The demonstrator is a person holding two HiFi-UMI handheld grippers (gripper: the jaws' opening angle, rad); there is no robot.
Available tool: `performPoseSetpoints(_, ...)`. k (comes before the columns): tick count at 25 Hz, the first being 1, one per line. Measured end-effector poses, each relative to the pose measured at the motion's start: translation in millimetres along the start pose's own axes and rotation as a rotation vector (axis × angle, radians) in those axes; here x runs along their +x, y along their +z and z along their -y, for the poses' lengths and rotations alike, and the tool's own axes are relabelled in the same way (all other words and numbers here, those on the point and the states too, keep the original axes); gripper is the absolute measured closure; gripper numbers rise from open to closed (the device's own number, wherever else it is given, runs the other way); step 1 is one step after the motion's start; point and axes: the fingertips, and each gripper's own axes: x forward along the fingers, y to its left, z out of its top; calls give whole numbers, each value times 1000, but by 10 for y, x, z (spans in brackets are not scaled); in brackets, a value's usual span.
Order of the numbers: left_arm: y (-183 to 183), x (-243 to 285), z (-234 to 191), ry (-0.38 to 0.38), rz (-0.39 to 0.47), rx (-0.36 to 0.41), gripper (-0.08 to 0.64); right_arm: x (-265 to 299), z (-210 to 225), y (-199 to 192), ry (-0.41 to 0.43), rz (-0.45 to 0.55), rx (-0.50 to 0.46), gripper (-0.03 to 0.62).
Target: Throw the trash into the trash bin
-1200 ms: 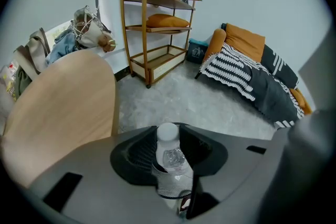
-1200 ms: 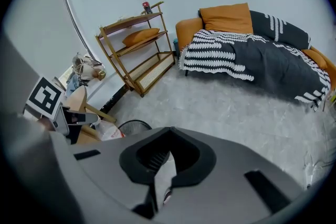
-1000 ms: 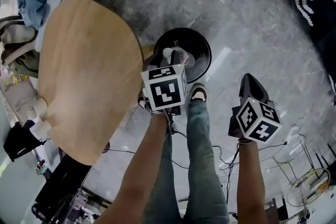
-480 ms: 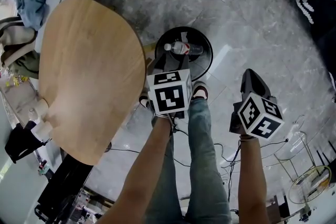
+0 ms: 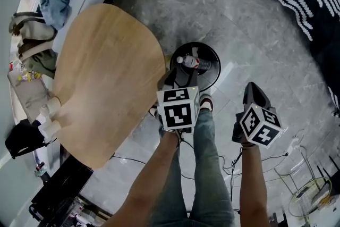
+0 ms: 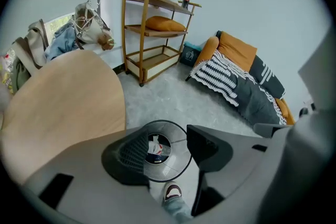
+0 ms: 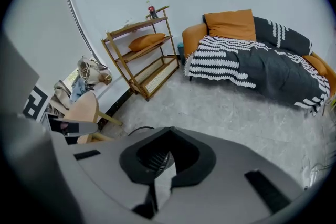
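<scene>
On the grey stone floor [image 5: 255, 34], just beside the rounded wooden table [image 5: 106, 82], stands the black bin [image 5: 212, 76], and the plastic bottle [image 5: 194, 62] with its red label lies inside it on its side, well below the rim; the left claw [image 5: 177, 80] hangs above the near edge of the bin, pointing steeply down; its jaws have just swung wide and eased back a touch, they stand far apart now, and nothing is between them; in the left gripper view the gap frames only the bin's mouth and the bottle at the bottom; the right claw [image 5: 252, 90] is off to the side over bare floor, well apart from the bin, its jaws drawn together to a mere sliver and holding nothing; by the look of it the drop itself is done and this is the moment of letting go and coming away; the next move seems to call for lifting the left claw clear of the rim without knocking the bin, then checking whether any more rubbish is left to fetch; none can be made out on the tabletop from here.
</scene>
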Motion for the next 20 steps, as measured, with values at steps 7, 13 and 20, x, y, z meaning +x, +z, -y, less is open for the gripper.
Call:
performPoseSetpoints(7, 605, -1156, -173, 22, 134, -41, 485, -770, -612, 537, 83, 74, -35, 586)
performPoseSetpoints(13, 1328, -2294, -330, 26, 325, -23, 541, -1498, -1066, 1251, 160, 189, -104, 586)
performPoseSetpoints(20, 1837, -3928, -460, 35, 587, -6, 541, -2772, -1334, 1950, 201, 347, -172, 586)
